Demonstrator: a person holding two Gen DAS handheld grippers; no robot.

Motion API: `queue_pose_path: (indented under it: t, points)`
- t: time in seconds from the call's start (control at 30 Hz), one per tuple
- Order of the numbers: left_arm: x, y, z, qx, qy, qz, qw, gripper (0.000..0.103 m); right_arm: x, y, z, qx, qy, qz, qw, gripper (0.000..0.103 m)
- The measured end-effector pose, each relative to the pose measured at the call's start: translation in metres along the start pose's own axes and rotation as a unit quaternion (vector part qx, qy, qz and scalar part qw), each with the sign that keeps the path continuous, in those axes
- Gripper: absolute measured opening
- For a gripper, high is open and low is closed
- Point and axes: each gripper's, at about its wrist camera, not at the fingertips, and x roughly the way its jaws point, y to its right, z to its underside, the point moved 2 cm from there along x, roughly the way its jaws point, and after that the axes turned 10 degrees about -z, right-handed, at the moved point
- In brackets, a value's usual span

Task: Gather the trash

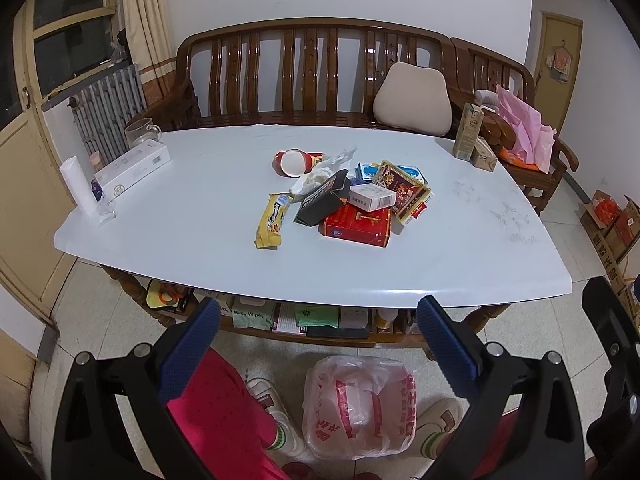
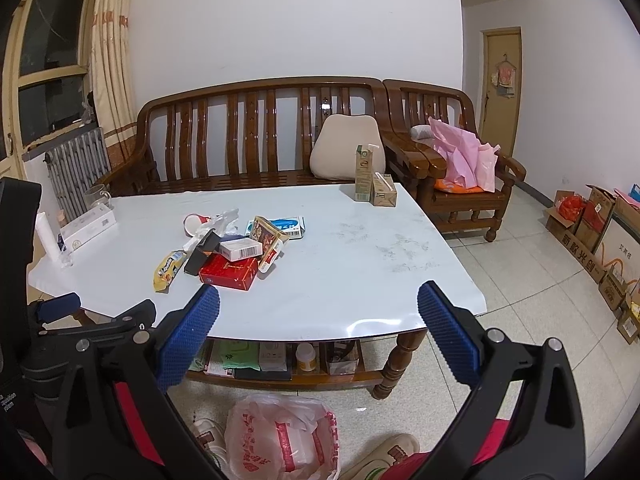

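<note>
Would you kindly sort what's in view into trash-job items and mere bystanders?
Job:
- yellow wrapper
- red box
- black box
- crumpled tissue
- plastic bag on the floor

Lying about:
- glass mug
- long white box
- upright carton
- cushion

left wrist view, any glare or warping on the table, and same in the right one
Left wrist view: table edges bow from fisheye, with a glare streak on the near rim; pile sharp. Right wrist view: the same bowing, glare at the near edge, dark corners.
</note>
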Motion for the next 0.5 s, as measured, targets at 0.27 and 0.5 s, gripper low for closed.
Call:
queue_pose_path:
  t: [0.27,0.5]
  points:
    - [0.0002,-0.0001,0.0019,0.001,-0.002,0.000,1.0000,0.096,-0.0019,-0.0023,0.0010,-0.003,-0.001,-0.003,1.000,0.097]
    - [0.0001,0.0000,0.0016,0.002,-0.001,-0.001,1.0000,0.096,-0.0023,-0.0032,0.0008,-0.003,-0.003,-0.005,1.000,0.097]
